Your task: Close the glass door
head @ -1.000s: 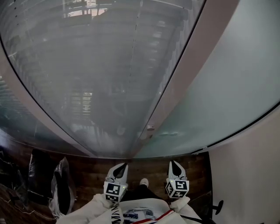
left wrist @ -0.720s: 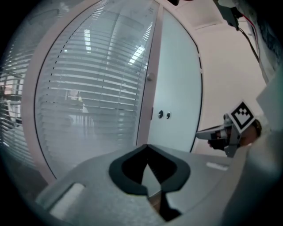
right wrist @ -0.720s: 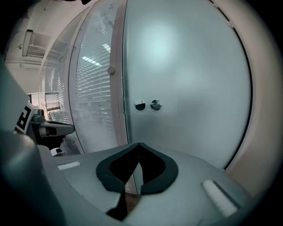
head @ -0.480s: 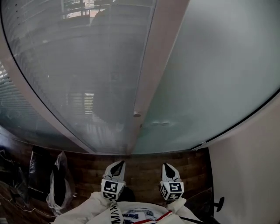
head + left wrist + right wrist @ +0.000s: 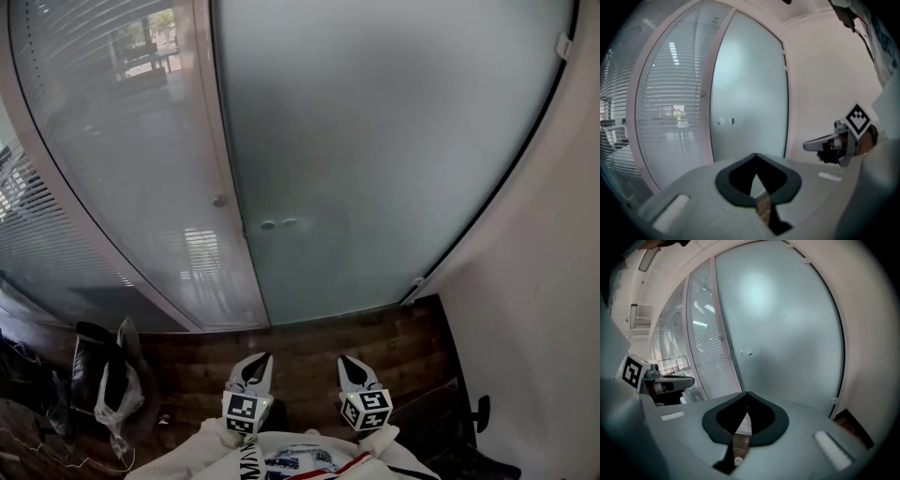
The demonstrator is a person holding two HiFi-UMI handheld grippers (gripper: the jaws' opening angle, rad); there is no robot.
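**Two grippers, both closed and empty, facing a frosted glass door**

1. Glass door (image 5: 375,141): frosted pane that fills the middle and right of the head view. It stands upright, with its foot at the wooden floor (image 5: 300,342). Its left edge runs along a pale post (image 5: 208,112). A pair of small round fittings (image 5: 278,224) sits on the pane near that edge.
2. Knob (image 5: 218,201): small and round, on the post just left of the fittings.
3. Glazed partition (image 5: 112,169): left of the post, with slatted blinds showing behind the glass.
4. White wall (image 5: 553,281): right of the door.
5. Left gripper (image 5: 262,358): low in the head view, pointing at the door and well apart from it. Its jaws are pressed together at the tips with nothing between them.
6. Right gripper (image 5: 343,360): beside the left one, also pointing at the door without touching it. Its jaws are likewise together and hold nothing.
7. Bags (image 5: 108,380): dark and pale, on the floor at the lower left.
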